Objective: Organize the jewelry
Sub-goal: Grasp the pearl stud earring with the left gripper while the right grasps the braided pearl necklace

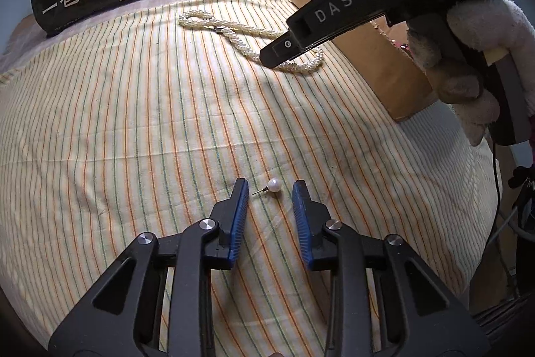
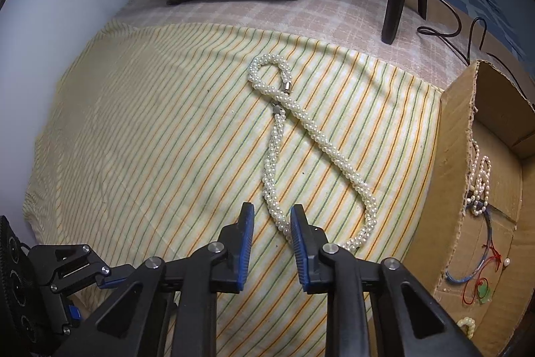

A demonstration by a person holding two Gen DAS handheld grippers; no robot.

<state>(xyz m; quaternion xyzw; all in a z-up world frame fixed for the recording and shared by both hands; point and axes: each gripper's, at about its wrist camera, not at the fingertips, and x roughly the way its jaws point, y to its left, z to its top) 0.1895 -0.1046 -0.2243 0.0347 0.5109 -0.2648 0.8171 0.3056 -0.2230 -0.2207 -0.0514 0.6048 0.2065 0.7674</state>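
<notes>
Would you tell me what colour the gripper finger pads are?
Blue ribbed pads, clearest in the left wrist view.

White pearl necklace (image 2: pixel 302 136), yellow striped cloth (image 2: pixel 150 122), brown cardboard box (image 2: pixel 454 163)

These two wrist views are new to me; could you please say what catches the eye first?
A long twisted pearl necklace snakes across the striped cloth, one strand between the open right gripper fingers. A single pearl earring lies between the open left gripper fingers. A cardboard box stands at right.

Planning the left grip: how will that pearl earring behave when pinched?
The pearl earring is round and glossy, so it may slip or roll from the open left gripper. Its thin post looks bendable. It probably weighs almost nothing, so the striped cloth won't hold it.
</notes>
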